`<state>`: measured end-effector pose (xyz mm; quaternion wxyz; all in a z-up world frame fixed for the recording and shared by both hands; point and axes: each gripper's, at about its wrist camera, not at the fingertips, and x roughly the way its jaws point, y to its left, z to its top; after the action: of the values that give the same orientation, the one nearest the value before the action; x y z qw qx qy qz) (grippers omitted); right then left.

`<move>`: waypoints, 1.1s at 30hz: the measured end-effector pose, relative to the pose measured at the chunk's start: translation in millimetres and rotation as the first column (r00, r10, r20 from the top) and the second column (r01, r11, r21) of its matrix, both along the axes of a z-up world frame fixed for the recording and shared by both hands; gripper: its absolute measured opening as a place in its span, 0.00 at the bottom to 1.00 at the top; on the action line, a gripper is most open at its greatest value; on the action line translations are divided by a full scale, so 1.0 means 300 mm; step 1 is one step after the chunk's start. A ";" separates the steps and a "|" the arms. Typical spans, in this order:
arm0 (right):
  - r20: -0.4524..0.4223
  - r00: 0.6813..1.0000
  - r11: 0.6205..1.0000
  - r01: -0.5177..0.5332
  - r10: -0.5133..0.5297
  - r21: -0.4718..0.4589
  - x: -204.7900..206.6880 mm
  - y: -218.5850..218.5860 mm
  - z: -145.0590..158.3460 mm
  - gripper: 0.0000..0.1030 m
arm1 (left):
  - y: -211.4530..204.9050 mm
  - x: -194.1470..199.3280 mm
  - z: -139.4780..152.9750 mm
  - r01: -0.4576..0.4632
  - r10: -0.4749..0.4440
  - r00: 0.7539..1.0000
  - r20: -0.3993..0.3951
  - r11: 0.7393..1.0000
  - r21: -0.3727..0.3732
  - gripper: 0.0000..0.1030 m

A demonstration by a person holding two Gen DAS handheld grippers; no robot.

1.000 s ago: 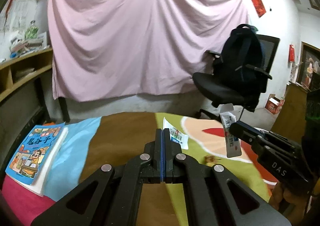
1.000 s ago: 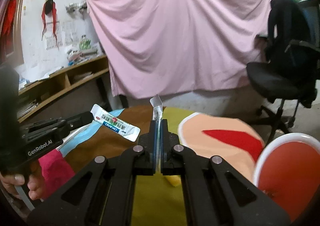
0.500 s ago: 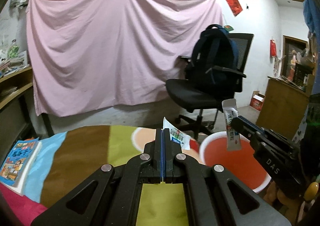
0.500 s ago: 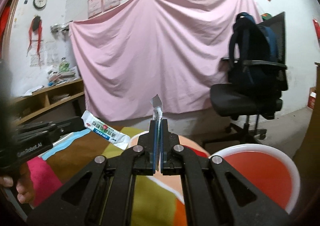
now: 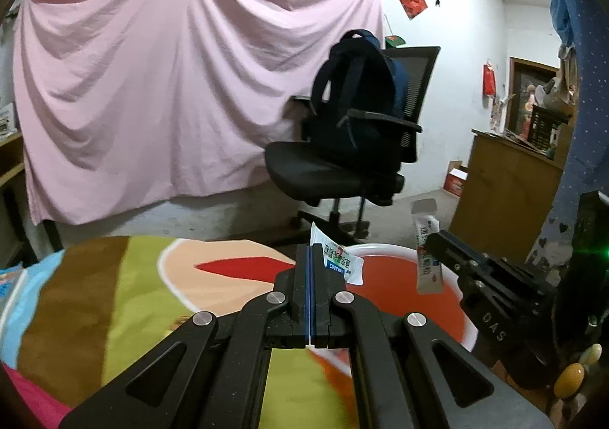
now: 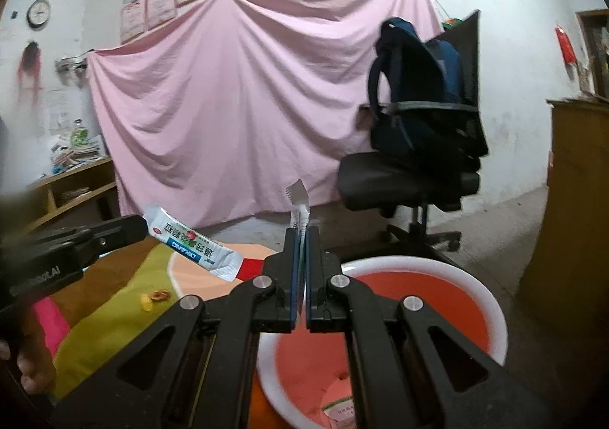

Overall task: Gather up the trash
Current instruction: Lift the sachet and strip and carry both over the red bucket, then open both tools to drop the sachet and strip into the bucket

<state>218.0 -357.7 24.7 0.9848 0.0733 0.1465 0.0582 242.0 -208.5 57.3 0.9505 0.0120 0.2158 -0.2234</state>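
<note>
Trash in this figure is 2 flat white foil sachets with blue and red print, each pinched at 1 end and carried in the air. My left gripper (image 5: pixel 309 258) is clamped on the first sachet (image 5: pixel 337 261), which juts sideways from the tips above the near rim of the round red plastic basin with a white rim (image 5: pixel 384 248). My right gripper (image 6: pixel 301 239) is closed on the second sachet (image 6: pixel 298 206), held upright by its lower end, and it hangs over the basin's left side in the right wrist view. A paper scrap already lies on the basin floor (image 6: pixel 338 410).

Risks, as I judge them:
1. The first sachet sits over the rim, not the bowl. Released here, it could land on the multicoloured patchwork cloth (image 5: pixel 133 296) or slide to the floor.
2. Each grip takes only a narrow edge of slick foil, so a quick swing could shake a sachet loose early.
3. The 2 tools are close together, so crossing paths could knock 1 sachet out.
4. Small yellow and brown scraps (image 6: pixel 154 297) remain on the cloth and could be missed.
</note>
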 end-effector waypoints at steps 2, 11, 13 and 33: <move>-0.014 1.000 1.000 0.018 -0.018 0.014 -0.004 -0.029 -0.009 0.30 | -0.031 0.009 -0.009 0.017 -0.017 1.000 -0.012 1.000 -0.001 0.00; -0.092 0.993 0.995 0.079 -0.073 0.060 0.017 -0.123 -0.039 0.31 | -0.099 0.073 -0.070 0.081 -0.083 0.988 -0.132 0.997 -0.017 0.00; -0.107 0.991 0.994 0.084 -0.077 0.067 0.025 -0.134 -0.045 0.31 | -0.112 0.091 -0.078 0.088 -0.090 0.983 -0.157 0.996 -0.020 0.00; -0.191 0.978 0.988 0.109 -0.087 0.107 0.059 -0.171 -0.088 0.33 | -0.125 0.158 -0.138 0.100 -0.114 0.942 -0.315 0.993 -0.062 0.00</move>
<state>235.8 -409.0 -1.8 0.9625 0.1431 0.2300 0.0110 289.3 -246.1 15.8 0.8897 -0.0340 0.3601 -0.2785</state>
